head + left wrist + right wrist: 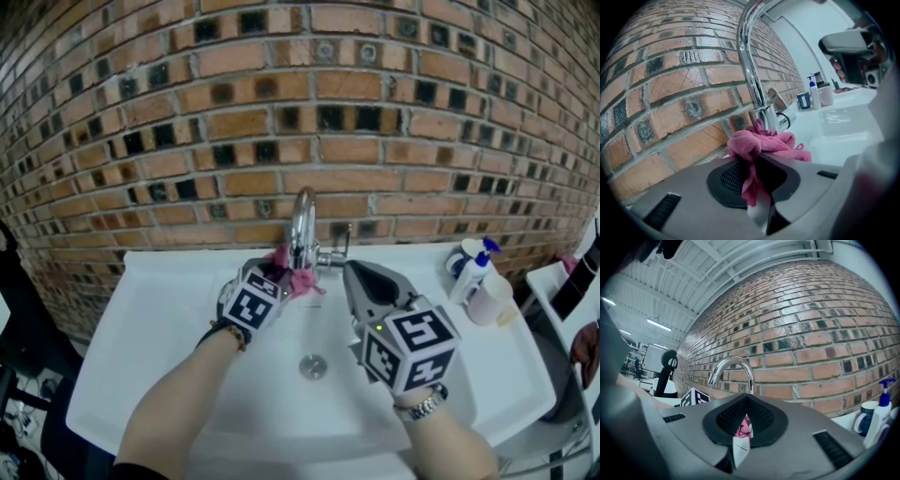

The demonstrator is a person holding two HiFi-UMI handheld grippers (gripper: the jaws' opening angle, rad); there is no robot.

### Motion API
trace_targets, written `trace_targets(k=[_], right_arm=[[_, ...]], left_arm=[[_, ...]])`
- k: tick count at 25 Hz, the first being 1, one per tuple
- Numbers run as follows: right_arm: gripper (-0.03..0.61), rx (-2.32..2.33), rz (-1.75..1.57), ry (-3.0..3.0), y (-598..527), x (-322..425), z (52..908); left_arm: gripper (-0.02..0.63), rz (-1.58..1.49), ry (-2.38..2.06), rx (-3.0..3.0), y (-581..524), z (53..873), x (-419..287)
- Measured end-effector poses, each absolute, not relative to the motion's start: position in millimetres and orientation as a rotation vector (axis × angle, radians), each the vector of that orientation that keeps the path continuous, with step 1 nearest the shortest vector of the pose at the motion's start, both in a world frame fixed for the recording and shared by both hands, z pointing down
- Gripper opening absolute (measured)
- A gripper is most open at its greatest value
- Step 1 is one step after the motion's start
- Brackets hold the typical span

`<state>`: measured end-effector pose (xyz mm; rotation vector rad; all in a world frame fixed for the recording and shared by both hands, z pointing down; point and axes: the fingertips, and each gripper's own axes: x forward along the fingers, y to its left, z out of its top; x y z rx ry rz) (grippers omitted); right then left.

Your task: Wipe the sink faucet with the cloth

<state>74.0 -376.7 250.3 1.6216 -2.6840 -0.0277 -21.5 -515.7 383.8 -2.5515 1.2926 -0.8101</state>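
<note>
Here, cloth [302, 279] bunched at the faucet [302, 223] base.
Left hand-held gripper [752, 160] grasps the pink cloth; right hand-held gripper [746, 402], clenched empty, hovers just right of the faucet.

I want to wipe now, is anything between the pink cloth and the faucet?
Nothing visible. The pink cloth, clamped in the left hand-held gripper, sits right at the faucet, low on its stem; the right hand-held gripper is off to the side, over the basin.

The left gripper [757, 164], matt grey plastic, holds a soft, fuzzy pink cloth [764, 143]. Just beyond it the faucet [751, 70] is mirror-bright polished metal; behind that, a rough matt brick wall [670, 93]; below, a glossy white sink [159, 319].
</note>
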Motion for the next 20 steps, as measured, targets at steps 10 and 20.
trace_targets(k=[10, 20], right_arm=[[0.011, 1.626, 0.005, -2.650, -382, 79, 265], [0.012, 1.465, -0.032, -2.695, -381, 57, 278]], left_arm=[[0.063, -0.745, 1.316, -2.604, -493, 383, -27], [0.063, -0.623, 1.332, -2.640, -467, 367, -33]])
